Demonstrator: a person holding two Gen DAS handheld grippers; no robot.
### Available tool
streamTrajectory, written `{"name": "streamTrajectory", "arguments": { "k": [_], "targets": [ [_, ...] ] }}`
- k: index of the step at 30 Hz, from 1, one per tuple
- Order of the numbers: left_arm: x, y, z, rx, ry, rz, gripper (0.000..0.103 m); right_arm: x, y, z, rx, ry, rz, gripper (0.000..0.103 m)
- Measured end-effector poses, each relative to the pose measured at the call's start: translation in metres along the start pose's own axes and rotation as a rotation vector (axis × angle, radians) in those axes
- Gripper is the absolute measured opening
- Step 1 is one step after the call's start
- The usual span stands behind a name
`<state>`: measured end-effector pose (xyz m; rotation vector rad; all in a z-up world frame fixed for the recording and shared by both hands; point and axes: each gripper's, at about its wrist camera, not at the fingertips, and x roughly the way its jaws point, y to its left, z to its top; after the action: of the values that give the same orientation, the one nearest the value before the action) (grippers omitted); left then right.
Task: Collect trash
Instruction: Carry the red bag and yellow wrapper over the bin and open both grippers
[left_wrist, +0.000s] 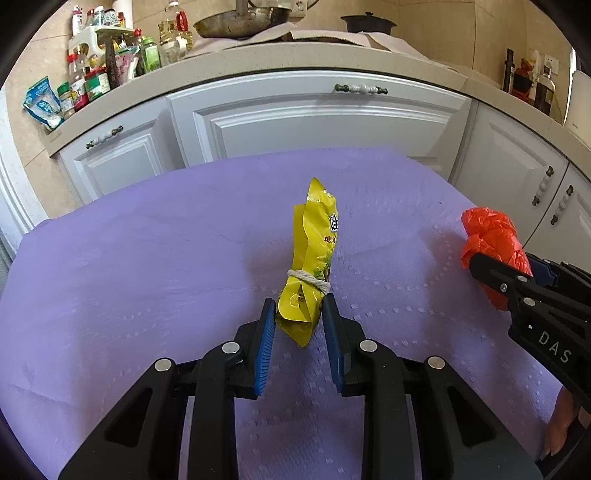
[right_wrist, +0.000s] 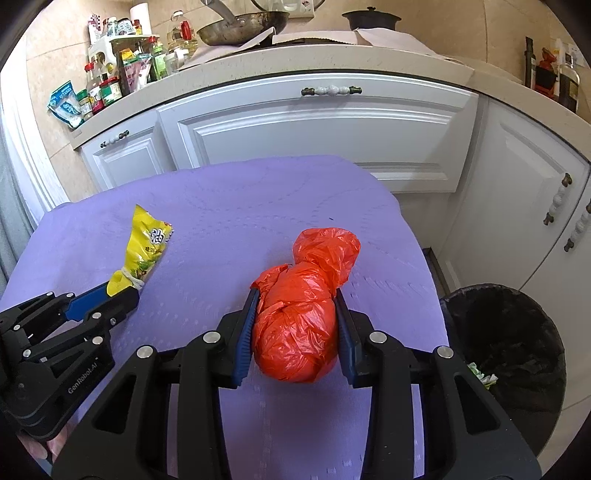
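left gripper clamped; right gripper clamped, both angled down.

Purple-clothed table, yellow wrapper, orange bag on it

Yellow snack wrapper, crumpled, tied w/ white string near its lower end, stands upright on purple-covered desk; red plastic bag, knotted bundle, lies to its right.

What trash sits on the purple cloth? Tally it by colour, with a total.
Yellow: 1, the snack bag, in the left gripper.
Orange: 1, the plastic bag, in the right gripper.
Total: 2.
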<state>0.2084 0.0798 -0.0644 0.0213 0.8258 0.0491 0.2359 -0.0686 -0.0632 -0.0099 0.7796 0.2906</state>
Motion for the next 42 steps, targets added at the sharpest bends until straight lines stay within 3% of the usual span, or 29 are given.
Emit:
{"name": "streamTrajectory", "arguments": {
  "k": [13, 22, 32, 42],
  "targets": [
    [-0.049, -0.005, -0.007, -0.015, -0.098, 0.012, 0.027, -0.042, -0.007, -0.014, 0.02, -0.058, -0.02, 0.036],
    [-0.083, -0.022, -0.015, -0.005, -0.153, -0.022, 0.027, -0.088, -0.031, -0.029, 0.045, -0.117, -0.087, 0.036],
    [-0.103, -0.075, -0.022, 0.066, -0.185, -0.113, 0.027, -0.125, -0.092, -0.057, 0.139, -0.135, -0.206, 0.036],
    [-0.1, -0.148, -0.024, 0.176, -0.203, -0.194, 0.027, -0.139, -0.147, -0.071, 0.213, -0.146, -0.289, 0.036]
  ]
}}
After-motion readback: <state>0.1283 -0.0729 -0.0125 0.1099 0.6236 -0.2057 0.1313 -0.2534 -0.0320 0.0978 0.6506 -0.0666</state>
